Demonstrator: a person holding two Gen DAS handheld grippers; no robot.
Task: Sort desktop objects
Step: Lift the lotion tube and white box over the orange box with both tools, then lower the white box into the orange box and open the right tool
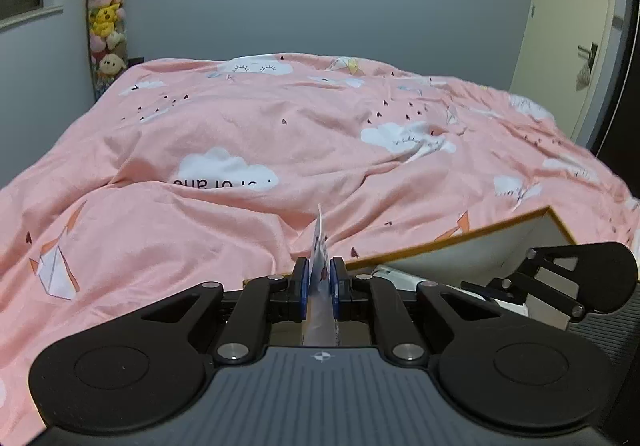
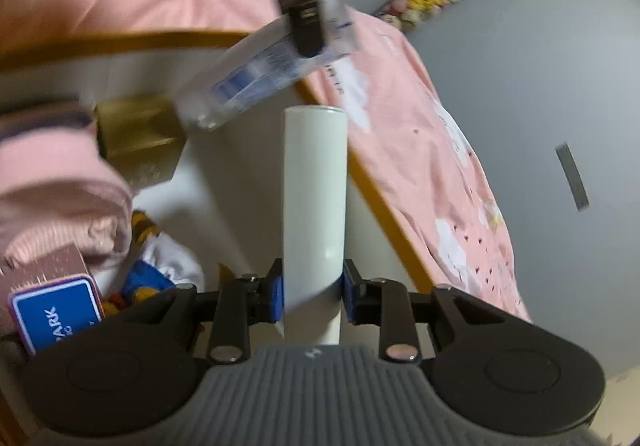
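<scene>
The left gripper (image 1: 319,278) is pinching a thin packet (image 1: 319,246), and the right gripper (image 2: 313,288) is gripping a white tube (image 2: 314,190), both above the desk (image 2: 236,182). Probably sorting is halfway: a gold box (image 2: 138,144) is waiting.

Readable text, 2 spots only:
- white cloud print (image 1: 226,168) on the pink duvet (image 1: 256,118): black lettering, upside down and partly folded under, reads roughly "or and"; the rest is hidden.
- blue card with a white border (image 2: 56,316), lower left of the right wrist view: white letters "ARK", likely the end of a longer word, with a smaller line under it that is too blurred to read.

Packet with blue print (image 2: 264,70) in the right wrist view: printing smeared, unreadable.
</scene>
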